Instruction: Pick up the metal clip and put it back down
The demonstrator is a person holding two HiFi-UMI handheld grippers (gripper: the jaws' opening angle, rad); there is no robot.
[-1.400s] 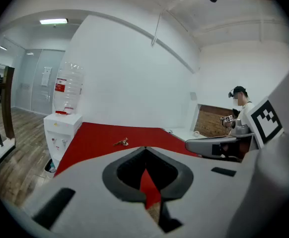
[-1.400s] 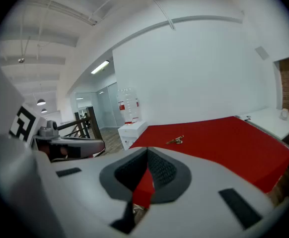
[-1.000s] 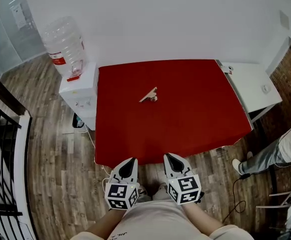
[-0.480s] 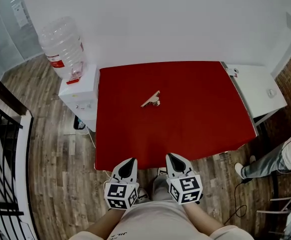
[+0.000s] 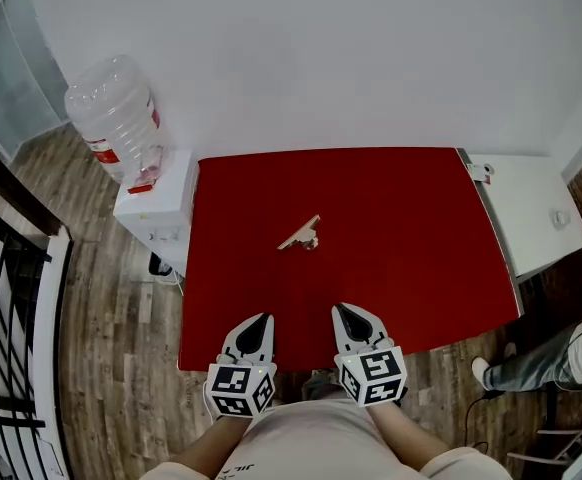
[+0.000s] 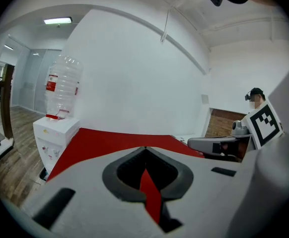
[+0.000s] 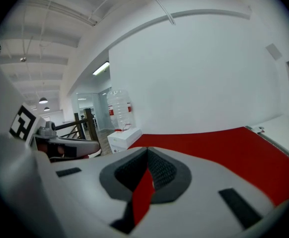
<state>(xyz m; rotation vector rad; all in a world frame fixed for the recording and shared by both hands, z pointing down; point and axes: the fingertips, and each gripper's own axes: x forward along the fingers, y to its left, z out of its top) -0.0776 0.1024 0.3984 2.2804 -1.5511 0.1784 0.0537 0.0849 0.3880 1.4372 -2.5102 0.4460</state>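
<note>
Holding the left gripper (image 5: 260, 320) and the right gripper (image 5: 340, 311) side by side at the near edge of the bench (image 5: 411, 268), both aiming across its red top toward the far wall. Holding each pair of jaws pressed together on nothing, with only a sliver of red showing past the tips. Probably doing so with no grasp due yet.

Finding the metal clip (image 5: 301, 235) lying by itself near the middle of the bench, ahead of the two grippers, roughly between their lines and well apart from both. Reading the pick-up as not yet begun, and needing spread jaws on whichever gripper goes for the clip.

Noting a water dispenser (image 5: 154, 203) just beside the bench's left edge and a white side table (image 5: 531, 218) at its right, neither in the way.
</note>
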